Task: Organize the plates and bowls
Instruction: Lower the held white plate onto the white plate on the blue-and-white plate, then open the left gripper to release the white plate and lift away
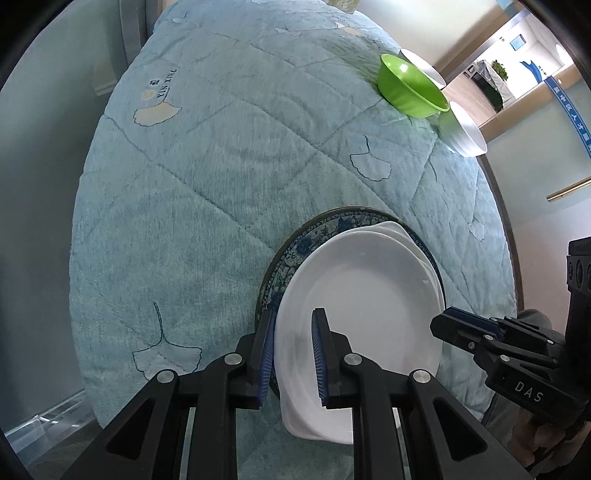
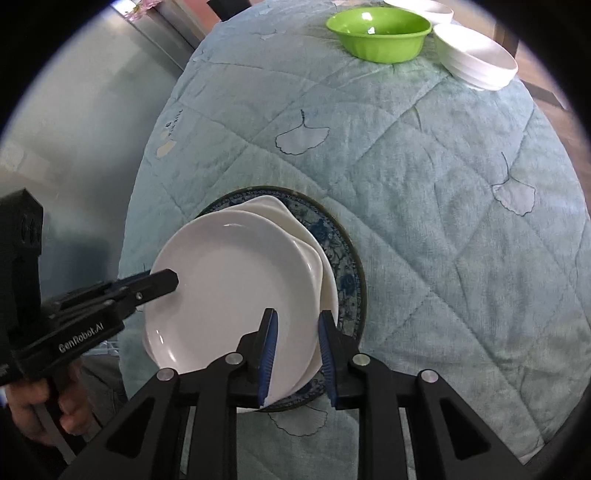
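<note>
A white plate [image 1: 362, 295] [image 2: 229, 280] lies on top of a second white plate [image 2: 273, 208], both on a blue patterned plate [image 1: 295, 254] [image 2: 347, 273]. The top plate sits shifted to the left of the stack. My left gripper [image 1: 293, 354] [image 2: 166, 282] points steeply down and is shut on the top plate's left rim. My right gripper [image 2: 297, 354] [image 1: 443, 325] straddles the right rims of both white plates, and its pads stand slightly apart from them. A green bowl [image 1: 410, 86] [image 2: 380, 35] stands at the far edge.
A quilted teal cloth [image 1: 184, 184] covers the round table. Two white bowls [image 2: 476, 55] [image 2: 421, 5] flank the green bowl at the far right edge. A hand [image 2: 26, 406] holds the left gripper's handle past the table's left edge.
</note>
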Tool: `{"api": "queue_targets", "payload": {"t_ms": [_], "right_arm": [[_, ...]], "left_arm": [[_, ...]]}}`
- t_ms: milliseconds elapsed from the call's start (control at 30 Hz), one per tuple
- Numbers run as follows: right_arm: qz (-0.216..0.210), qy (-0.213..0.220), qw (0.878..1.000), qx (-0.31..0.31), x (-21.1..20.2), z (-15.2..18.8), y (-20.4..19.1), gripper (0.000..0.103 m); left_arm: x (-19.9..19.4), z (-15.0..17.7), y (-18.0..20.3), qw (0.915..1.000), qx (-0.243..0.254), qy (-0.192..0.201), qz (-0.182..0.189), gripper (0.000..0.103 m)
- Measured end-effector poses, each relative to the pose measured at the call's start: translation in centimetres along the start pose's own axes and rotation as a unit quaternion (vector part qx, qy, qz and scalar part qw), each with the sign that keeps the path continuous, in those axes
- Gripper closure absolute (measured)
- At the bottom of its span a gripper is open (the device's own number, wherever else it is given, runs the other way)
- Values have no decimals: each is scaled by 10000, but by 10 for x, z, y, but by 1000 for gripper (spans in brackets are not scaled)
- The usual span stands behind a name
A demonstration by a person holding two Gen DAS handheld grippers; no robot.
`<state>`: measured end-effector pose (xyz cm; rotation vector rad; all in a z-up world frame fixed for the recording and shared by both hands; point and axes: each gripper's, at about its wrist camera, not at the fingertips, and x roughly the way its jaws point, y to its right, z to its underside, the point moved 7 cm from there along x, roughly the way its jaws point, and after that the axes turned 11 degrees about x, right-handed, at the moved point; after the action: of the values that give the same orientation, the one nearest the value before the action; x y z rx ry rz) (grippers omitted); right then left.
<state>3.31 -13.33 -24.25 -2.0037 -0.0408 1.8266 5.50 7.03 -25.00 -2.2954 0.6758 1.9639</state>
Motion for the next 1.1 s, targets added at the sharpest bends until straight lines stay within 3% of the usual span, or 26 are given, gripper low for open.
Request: {"api": "queue_targets", "payload": {"t_ms": [233, 400, 567, 1100], "right_arm": [[-84, -6, 10000, -24, 1, -2, -1, 78], [-302, -66, 9991, -274, -2, 3, -8, 61], [-128, 91, 9984, -535, -1, 5, -11, 61], [-84, 77, 9988, -474, 2, -2, 0, 58]], "left_arm": [[1, -1, 1, 9998, -16, -55, -196, 87], [-1, 0, 1, 9993, -108, -152, -312, 89], [-11, 3, -7, 9993, -290, -78, -226, 99], [-4, -1, -6, 9994, -212, 19, -255, 100]]}}
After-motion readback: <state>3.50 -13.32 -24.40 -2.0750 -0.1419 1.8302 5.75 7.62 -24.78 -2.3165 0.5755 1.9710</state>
